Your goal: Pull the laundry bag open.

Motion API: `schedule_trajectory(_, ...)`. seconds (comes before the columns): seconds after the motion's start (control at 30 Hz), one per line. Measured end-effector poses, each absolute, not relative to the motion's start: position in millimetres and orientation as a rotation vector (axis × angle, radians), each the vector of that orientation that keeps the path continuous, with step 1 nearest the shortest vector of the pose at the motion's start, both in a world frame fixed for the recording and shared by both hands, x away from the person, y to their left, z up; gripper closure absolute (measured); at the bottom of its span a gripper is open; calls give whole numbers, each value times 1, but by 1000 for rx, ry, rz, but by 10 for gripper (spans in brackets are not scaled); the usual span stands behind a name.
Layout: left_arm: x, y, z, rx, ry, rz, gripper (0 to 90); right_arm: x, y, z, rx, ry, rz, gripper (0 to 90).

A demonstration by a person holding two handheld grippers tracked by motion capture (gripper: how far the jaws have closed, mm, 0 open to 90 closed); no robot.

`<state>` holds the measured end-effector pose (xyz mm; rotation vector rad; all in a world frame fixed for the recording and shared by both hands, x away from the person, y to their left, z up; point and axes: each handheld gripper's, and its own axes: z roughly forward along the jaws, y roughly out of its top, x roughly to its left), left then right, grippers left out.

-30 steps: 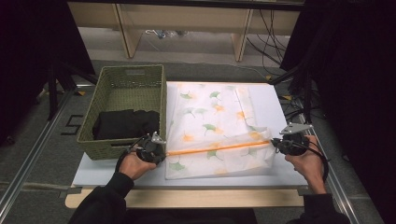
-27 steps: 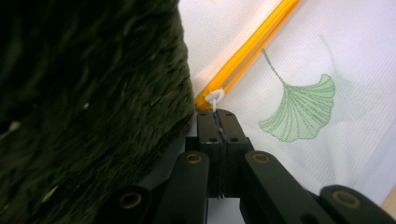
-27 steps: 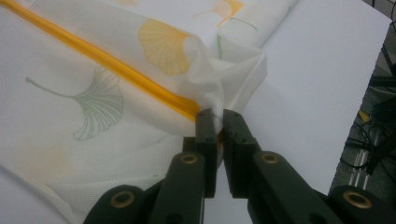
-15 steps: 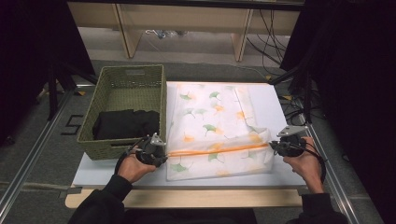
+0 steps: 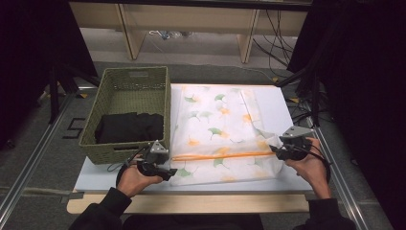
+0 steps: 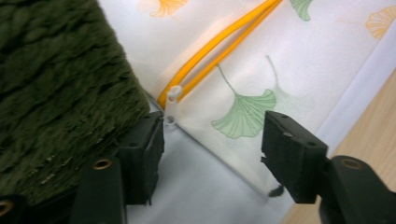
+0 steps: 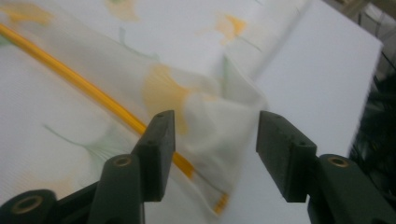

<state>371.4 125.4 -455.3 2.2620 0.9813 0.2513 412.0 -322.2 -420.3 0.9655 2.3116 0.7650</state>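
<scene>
A white cloth (image 5: 220,124) printed with green and orange ginkgo leaves lies flat on the white board (image 5: 277,103), with an orange trim line (image 5: 220,155) running across its near part. My left gripper (image 5: 166,171) sits at the cloth's left near corner beside the basket. Its jaws are open around the cloth edge (image 6: 233,107), where a small white tab (image 6: 173,94) ends the orange trim (image 6: 219,39). My right gripper (image 5: 276,151) is at the right end of the trim, open, with a rumpled cloth corner (image 7: 212,126) between its jaws.
A green woven basket (image 5: 131,86) stands left of the cloth, holding a folded black garment (image 5: 129,127). The basket wall (image 6: 60,84) nearly touches my left jaw. A wooden strip (image 5: 191,203) runs along the table's near edge. Cables and dark curtains lie beyond the right side.
My left gripper has slid a little toward the table's near edge. The right gripper has edged slightly left. The cloth lies much as before.
</scene>
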Motion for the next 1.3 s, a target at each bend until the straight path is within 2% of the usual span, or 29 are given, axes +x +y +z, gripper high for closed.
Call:
schedule_trajectory(0.13, 364, 122, -455, 2215, 970, 270, 324, 416, -288, -425, 799, 2402, 809, 423)
schedule_trajectory(0.4, 349, 125, -458, 2195, 959, 271, 264, 430, -241, -449, 672, 2523, 770, 397)
schedule_trajectory(0.73, 342, 130, -462, 2185, 991, 259, 255, 439, -209, -459, 504, 2643, 625, 353)
schedule_trajectory(1.3, 345, 131, -461, 2185, 973, 281, 258, 461, -190, -462, 486, 2544, 586, 475)
